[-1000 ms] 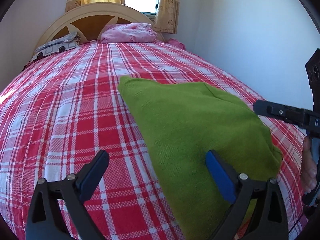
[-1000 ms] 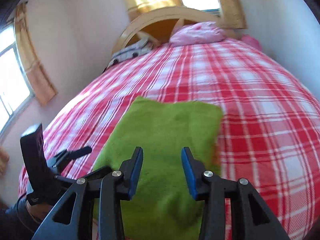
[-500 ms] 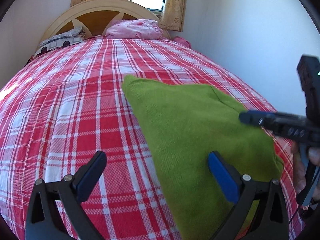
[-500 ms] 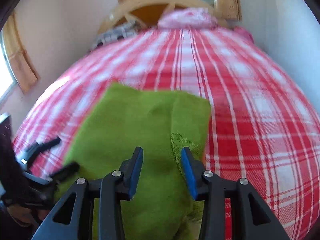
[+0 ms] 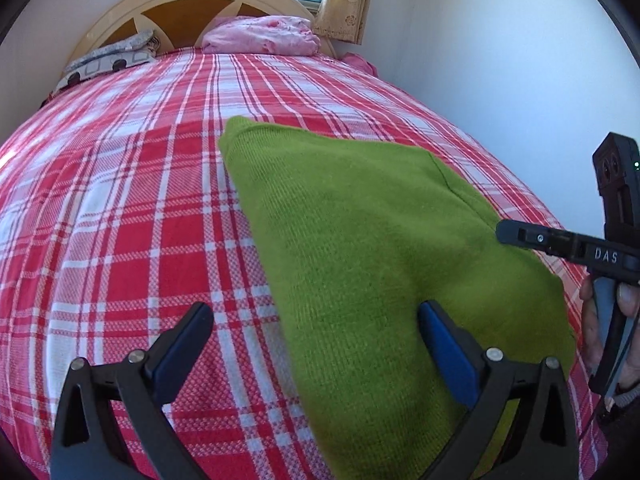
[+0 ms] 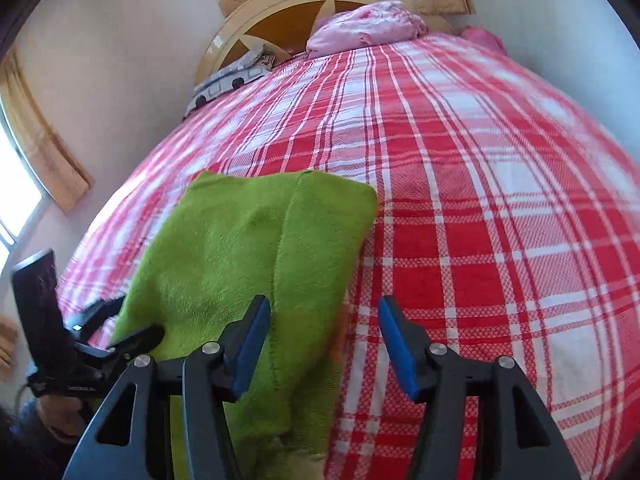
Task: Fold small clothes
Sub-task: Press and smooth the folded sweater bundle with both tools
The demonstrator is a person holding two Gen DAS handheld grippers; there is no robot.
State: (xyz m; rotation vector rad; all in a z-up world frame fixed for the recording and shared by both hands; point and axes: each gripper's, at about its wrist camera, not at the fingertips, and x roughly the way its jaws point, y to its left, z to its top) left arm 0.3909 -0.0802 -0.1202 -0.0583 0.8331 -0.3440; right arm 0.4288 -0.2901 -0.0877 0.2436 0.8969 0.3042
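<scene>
A green knit garment [image 5: 360, 248] lies folded flat on the red and white checked bed cover [image 5: 120, 208]. It also shows in the right wrist view [image 6: 240, 256]. My left gripper [image 5: 316, 344] is open and empty, straddling the garment's near left edge, its right finger over the cloth. My right gripper [image 6: 324, 340] is open and empty, straddling the garment's near right edge, its left finger over the cloth. The right gripper also shows at the right of the left wrist view [image 5: 560, 244], beside the garment's right edge.
A pink bundle of cloth [image 5: 264, 36] and a grey patterned pillow [image 5: 108, 60] lie by the wooden headboard [image 5: 192, 4]. A white wall [image 5: 500, 60] runs along the bed's right side. A curtained window [image 6: 24, 168] is on the left wall.
My right gripper has opened wider and shifted right, so it now straddles the garment's right edge. The left gripper has moved in a little over the bed.
</scene>
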